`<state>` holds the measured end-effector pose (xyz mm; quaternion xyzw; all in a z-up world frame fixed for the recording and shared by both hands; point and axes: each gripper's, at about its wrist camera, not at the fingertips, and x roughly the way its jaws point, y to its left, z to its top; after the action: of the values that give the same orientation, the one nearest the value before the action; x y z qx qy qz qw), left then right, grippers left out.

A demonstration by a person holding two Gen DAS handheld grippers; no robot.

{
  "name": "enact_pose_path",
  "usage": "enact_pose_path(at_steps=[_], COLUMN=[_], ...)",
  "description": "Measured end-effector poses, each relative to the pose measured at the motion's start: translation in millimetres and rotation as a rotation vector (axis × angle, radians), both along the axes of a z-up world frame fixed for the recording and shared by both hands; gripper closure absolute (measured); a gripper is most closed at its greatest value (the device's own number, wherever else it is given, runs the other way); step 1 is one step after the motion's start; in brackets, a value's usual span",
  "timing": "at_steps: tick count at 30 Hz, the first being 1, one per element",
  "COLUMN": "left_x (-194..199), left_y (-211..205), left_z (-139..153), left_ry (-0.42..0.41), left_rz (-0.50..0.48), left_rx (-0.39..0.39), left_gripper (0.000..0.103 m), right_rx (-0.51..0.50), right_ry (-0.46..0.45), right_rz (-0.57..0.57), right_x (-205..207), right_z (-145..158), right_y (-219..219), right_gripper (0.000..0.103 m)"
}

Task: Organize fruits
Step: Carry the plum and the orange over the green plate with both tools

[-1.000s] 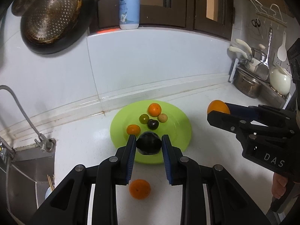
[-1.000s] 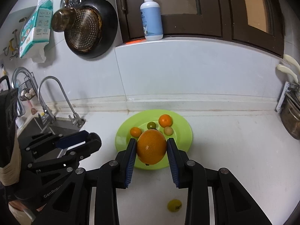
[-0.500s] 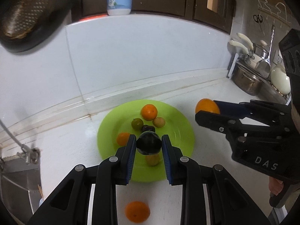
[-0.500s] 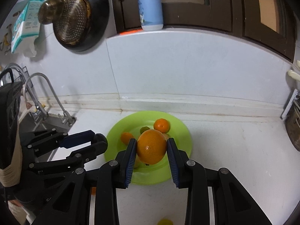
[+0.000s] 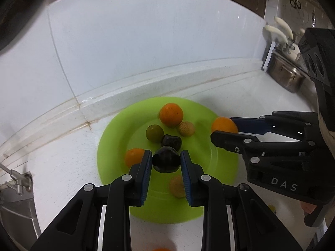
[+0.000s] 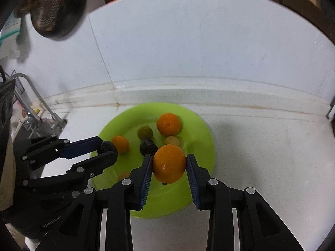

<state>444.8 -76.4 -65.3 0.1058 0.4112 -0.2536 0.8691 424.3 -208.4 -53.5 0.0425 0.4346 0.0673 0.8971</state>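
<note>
Left gripper (image 5: 166,160) pinches a dark round plum (image 5: 166,161); right gripper (image 6: 169,164) pinches a large round orange (image 6: 169,163). Both hover over the crowded lime-green plastic plate (image 5: 222,156) on the white surface (image 6: 261,146). Risk: released fruit knocks neighbours, rolls off the rim.

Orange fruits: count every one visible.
4: large round orange in right tongs; round orange at green plate's far side; small one at left; one on counter, mostly hidden.
</note>
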Motion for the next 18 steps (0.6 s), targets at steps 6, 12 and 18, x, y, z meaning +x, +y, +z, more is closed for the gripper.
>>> enact_pose_path(at_steps=[6, 12, 18], left_x=[7.0, 10.6, 9.4], left_y=[-3.8, -4.4, -2.6], left_z=[-11.1, -14.7, -12.8], left_ry=[0.027, 0.041, 0.033], left_rz=[-0.006, -0.001, 0.021], left_rx=[0.017, 0.022, 0.043], left_gripper=[0.075, 0.075, 0.075], right_rx=[0.014, 0.012, 0.012], right_ry=[0.04, 0.055, 0.065], right_rz=[0.005, 0.005, 0.007], right_x=[11.1, 15.9, 18.3], right_z=[-16.5, -23.7, -25.1], right_y=[-0.9, -0.3, 0.4], right_gripper=[0.069, 0.069, 0.068])
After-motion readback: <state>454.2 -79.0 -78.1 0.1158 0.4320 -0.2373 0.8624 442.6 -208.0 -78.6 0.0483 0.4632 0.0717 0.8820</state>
